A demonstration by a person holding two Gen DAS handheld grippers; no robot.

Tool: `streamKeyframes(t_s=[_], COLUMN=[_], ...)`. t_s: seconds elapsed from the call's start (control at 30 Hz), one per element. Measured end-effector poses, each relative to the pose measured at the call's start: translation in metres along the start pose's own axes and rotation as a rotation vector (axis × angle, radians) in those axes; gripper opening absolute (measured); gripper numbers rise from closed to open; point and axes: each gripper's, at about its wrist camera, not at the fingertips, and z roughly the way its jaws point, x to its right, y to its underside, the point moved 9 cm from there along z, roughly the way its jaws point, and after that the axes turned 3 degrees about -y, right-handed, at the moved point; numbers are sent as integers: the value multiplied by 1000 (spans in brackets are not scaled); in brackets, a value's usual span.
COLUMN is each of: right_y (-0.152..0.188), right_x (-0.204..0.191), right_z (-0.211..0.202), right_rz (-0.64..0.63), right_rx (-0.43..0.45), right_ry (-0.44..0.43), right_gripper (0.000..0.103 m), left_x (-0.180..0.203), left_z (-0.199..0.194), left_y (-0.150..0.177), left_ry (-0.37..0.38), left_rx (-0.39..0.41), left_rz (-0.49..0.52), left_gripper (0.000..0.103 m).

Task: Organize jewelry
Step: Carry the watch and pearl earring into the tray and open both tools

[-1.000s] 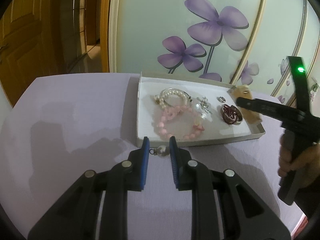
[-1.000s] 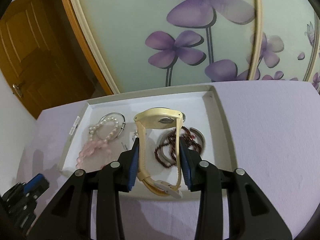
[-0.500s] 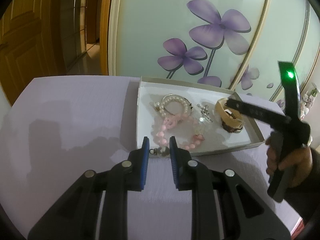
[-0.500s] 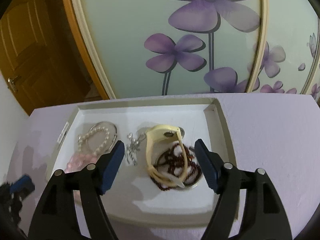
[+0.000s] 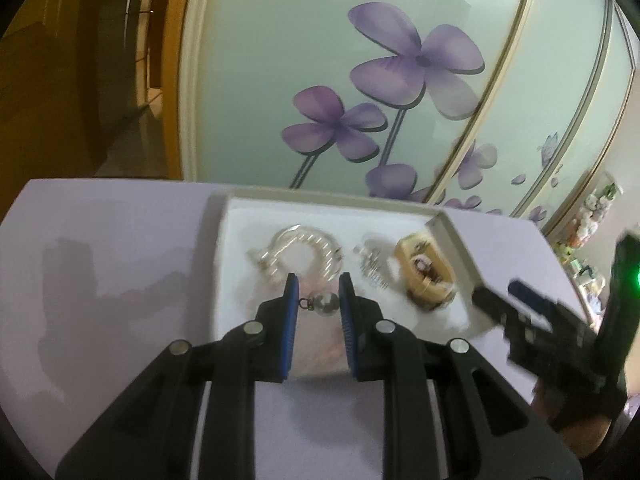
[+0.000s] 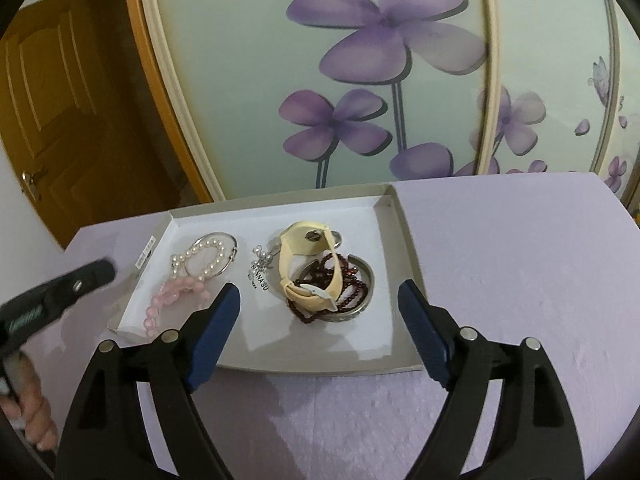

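Left wrist view: a pearl earring, a round pale bead on a small dark loop, is pinched between the blue pads of the left gripper, whose jaws stand narrow and clamped on it. The gripper angles downward, holding the earring above the near part of a shallow white tray on the lilac tabletop. In the blurred tray lie a pearl bracelet, a small silver piece and a cream watch. At the right edge the right gripper reaches in, tilted, with a green light on its body.

Right wrist view: the right gripper points downward over the near rim of the tray, jaws wide and opening, with nothing between them. The watch lies beyond, draped over dark red beads in a metal bangle. To the left sit the silver piece, the pearl bracelet and pink beads. The left gripper's state cannot be told here; a hand grips it.
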Motion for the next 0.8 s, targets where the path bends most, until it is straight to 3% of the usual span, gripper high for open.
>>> streamKeyframes(t_s=[0.1, 0.43, 0.8], right_y=[-2, 4, 9], right_x=[3, 16, 27], right_z=[-4, 3, 5], right_rz=[5, 29, 46], right_rx=[19, 18, 10], right_ry=[6, 24, 38], right_gripper=[88, 88, 89], left_x=[12, 30, 33], left_z=[16, 65, 85], left_y=[-15, -26, -29], left_ry=[4, 1, -10], left_rx=[3, -24, -26], left_rz=[18, 76, 114], left_gripper=[21, 21, 21])
